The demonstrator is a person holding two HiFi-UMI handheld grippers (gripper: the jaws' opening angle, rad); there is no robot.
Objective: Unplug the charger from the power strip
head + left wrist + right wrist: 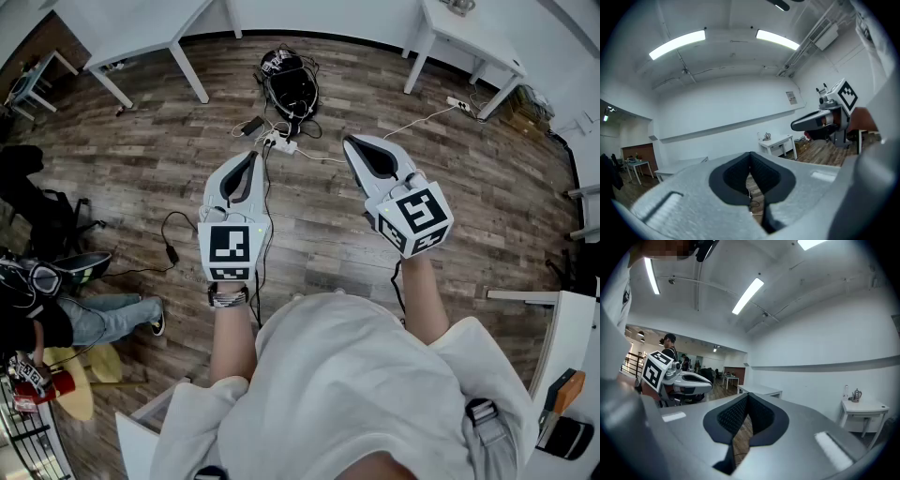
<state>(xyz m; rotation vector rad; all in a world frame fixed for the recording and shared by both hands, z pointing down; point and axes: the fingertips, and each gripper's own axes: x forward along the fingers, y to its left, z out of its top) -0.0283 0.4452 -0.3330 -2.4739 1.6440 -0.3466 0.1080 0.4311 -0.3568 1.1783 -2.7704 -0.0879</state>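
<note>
A white power strip [279,142] lies on the wooden floor well ahead of me, with a black charger [251,126] and tangled cables beside it. I cannot tell from here what is plugged into it. My left gripper [246,165] and my right gripper [361,150] are both held out level at about waist height, far above the strip. Each has its jaws closed tip to tip with nothing between them. The left gripper view shows its own shut jaws [750,153] and the right gripper [825,119] off to the side. The right gripper view shows its own shut jaws [746,394] and the left gripper [679,378].
A black bag [291,84] lies just beyond the strip. White tables stand at the back left [141,33] and back right [469,37]. A second strip [457,103] lies near the right table. A black adapter with its cable [172,253] is on the floor at left, near a seated person's legs [103,314].
</note>
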